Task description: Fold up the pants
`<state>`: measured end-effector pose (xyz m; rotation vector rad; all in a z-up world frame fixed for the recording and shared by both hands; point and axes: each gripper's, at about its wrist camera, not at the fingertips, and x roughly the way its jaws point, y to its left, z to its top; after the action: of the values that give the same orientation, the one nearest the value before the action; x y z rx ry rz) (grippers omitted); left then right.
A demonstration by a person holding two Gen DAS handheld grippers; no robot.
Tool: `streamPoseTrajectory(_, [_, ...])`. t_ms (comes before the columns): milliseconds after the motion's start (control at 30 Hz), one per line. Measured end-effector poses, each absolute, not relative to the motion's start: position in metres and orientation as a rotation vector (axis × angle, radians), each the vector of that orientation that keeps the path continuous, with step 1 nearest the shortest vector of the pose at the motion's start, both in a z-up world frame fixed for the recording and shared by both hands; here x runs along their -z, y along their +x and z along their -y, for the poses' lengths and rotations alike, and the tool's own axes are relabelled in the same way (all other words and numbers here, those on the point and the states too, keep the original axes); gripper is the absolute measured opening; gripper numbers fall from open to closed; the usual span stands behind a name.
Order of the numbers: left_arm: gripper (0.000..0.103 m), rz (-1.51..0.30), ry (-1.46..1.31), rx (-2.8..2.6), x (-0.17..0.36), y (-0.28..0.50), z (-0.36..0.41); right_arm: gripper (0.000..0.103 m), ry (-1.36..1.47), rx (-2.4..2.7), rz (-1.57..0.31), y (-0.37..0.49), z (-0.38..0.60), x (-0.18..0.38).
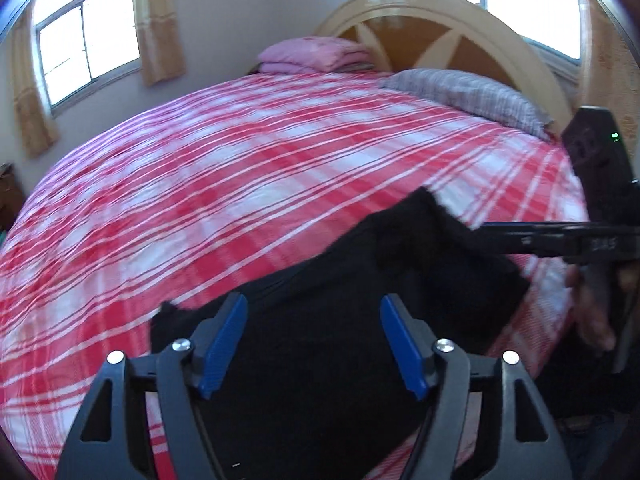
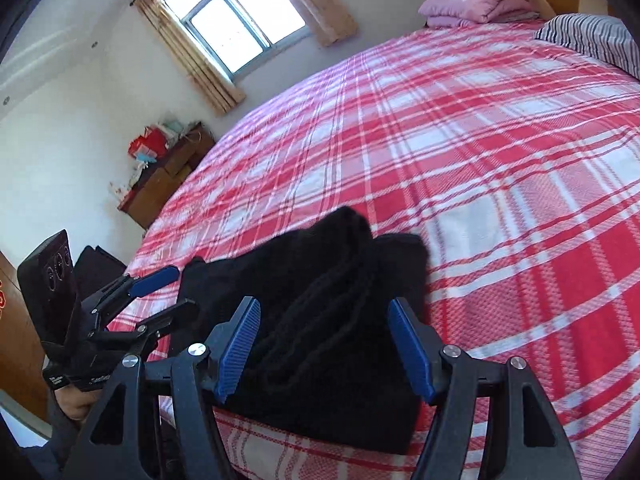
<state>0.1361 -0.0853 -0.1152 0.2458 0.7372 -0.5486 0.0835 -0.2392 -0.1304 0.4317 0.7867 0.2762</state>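
The black pants lie folded in a thick bundle near the front edge of the bed, also in the right wrist view. My left gripper hovers over the bundle's left part, its blue pads wide apart and not pressing on the cloth. From the right wrist view it shows at the left, open beside the bundle's edge. My right gripper stands open over the bundle's right part, the layered folds visible between its blue pads without being pinched. A hand holds that gripper's black frame at the right.
The bed's red and white plaid cover stretches far beyond the pants. A folded pink blanket and a striped pillow lie by the arched headboard. A wooden cabinet with a red bag stands by the wall.
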Motion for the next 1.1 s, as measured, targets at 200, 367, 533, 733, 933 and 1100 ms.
streamPoseTrajectory(200, [0.072, -0.795, 0.18, 0.465, 0.138, 0.144, 0.057, 0.064, 0.379, -0.264, -0.838, 0.092, 0.226, 0.143])
streamPoseTrajectory(367, [0.073, -0.804, 0.162, 0.455, 0.145, 0.146, 0.055, 0.017, 0.291, -0.264, -0.819, 0.084, 0.216, 0.137])
streamPoseTrajectory(533, [0.077, -0.803, 0.165, 0.45, 0.147, 0.143, 0.052, 0.016, 0.298, -0.272, -0.772, 0.075, 0.22, 0.126])
streamPoseTrajectory(733, [0.078, -0.806, 0.156, 0.448, 0.148, 0.145, 0.048, 0.016, 0.324, -0.264, -0.775, 0.07, 0.232, 0.122])
streamPoseTrajectory(933, [0.097, -0.807, 0.154, 0.427, 0.157, 0.148, 0.043, 0.016, 0.401, -0.235, -0.867, 0.082, 0.257, 0.151])
streamPoseTrajectory(1100, [0.102, -0.852, 0.083, 0.442, 0.172, 0.154, 0.032, 0.017, 0.421, -0.256, -0.866, 0.084, 0.262, 0.153])
